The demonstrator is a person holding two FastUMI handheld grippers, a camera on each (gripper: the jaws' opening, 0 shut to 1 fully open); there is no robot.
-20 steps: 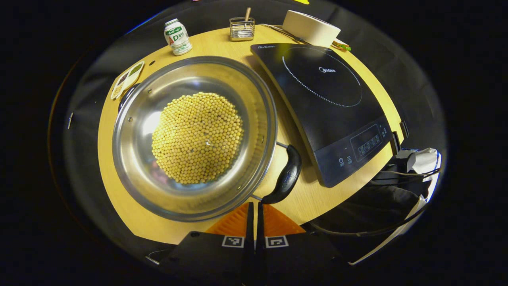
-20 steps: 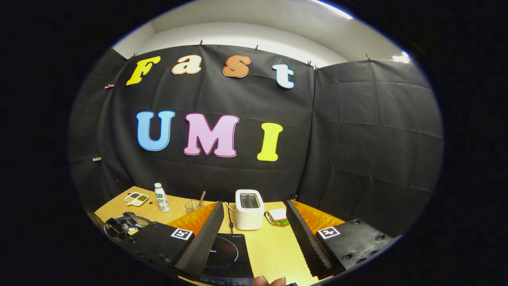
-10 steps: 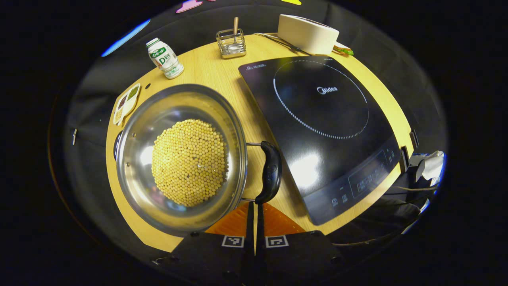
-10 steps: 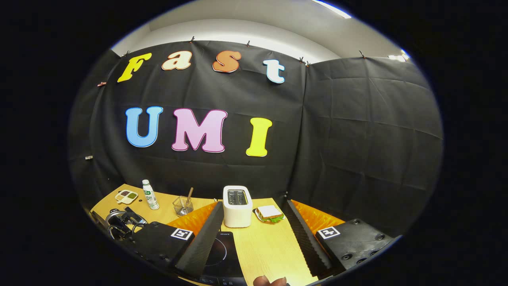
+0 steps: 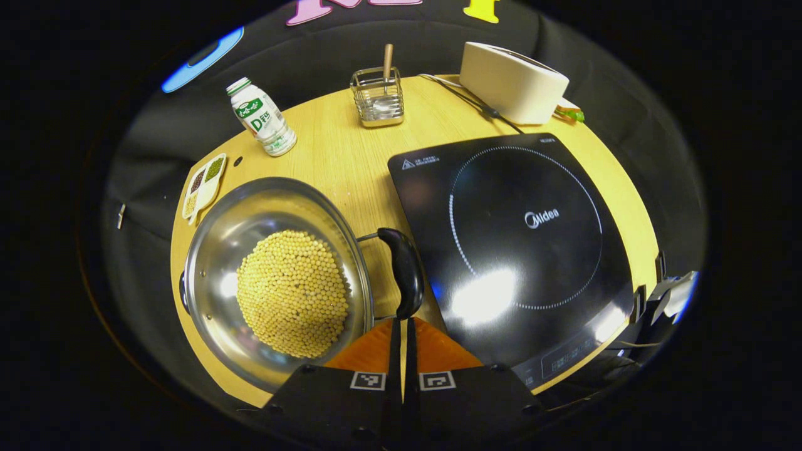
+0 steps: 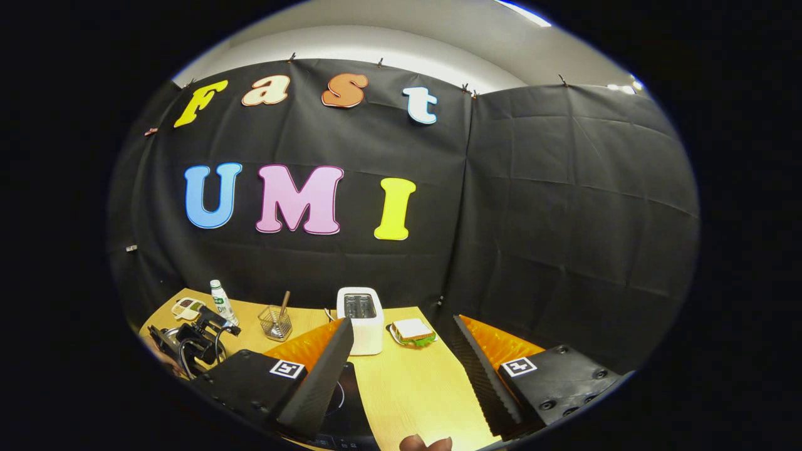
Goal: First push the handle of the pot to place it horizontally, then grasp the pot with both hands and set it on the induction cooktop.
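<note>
Bright overhead light, hard glare, heavy fisheye bend

From my left gripper view, white glare blooms on the glossy induction cooktop (image 5: 520,232) near its front, and softer highlights shine on the steel pot (image 5: 276,282) wall; the worktop (image 5: 338,156) is evenly lit and sharp, yet its edge bows strongly toward the rim. From my right gripper view, a ceiling strip light (image 6: 523,12) burns white at the top, the cloth wall (image 6: 564,219) stays dim, and my own fingers (image 6: 313,382) look soft up close.
</note>
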